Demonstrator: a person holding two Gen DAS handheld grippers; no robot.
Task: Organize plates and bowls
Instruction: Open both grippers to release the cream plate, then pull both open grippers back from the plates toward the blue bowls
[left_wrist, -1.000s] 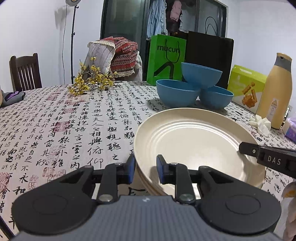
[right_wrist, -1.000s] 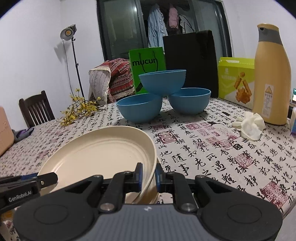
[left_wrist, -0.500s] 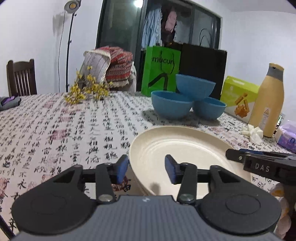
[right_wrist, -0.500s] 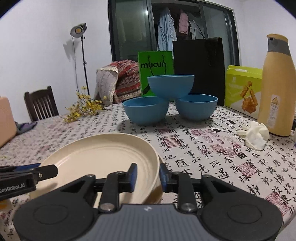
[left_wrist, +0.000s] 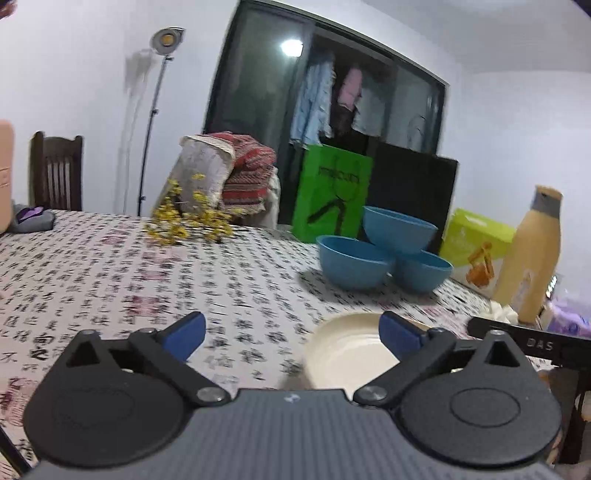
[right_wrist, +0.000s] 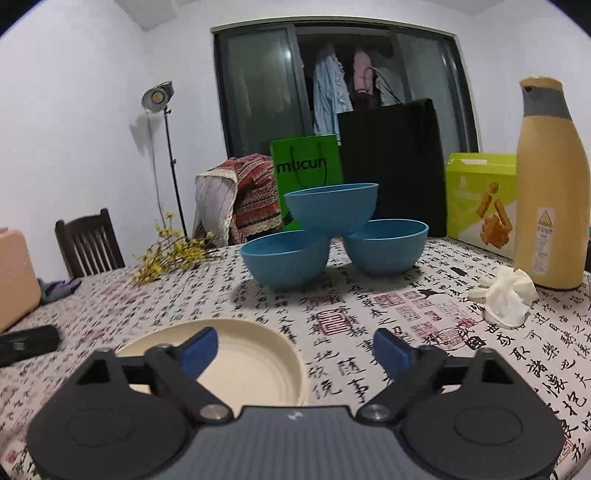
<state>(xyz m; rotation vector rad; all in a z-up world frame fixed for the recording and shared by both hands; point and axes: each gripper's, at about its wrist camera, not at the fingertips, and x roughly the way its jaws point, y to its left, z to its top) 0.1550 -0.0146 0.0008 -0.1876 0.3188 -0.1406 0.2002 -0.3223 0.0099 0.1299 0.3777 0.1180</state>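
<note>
Both grippers stand wide open over the table (right_wrist: 424, 317), their jaws having just spread, and neither holds anything. The left gripper (left_wrist: 291, 332) sits at lower centre of its blurred view, the cream plates (left_wrist: 347, 350) just beyond its right finger. The right gripper (right_wrist: 295, 350) frames bare cloth, the plates (right_wrist: 243, 354) at lower left. Three blue bowls (right_wrist: 332, 229) sit stacked mid-frame.

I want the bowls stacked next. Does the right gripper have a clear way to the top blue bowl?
Probably yes: the right gripper is open and empty, with only bare tablecloth before the top blue bowl.
</note>
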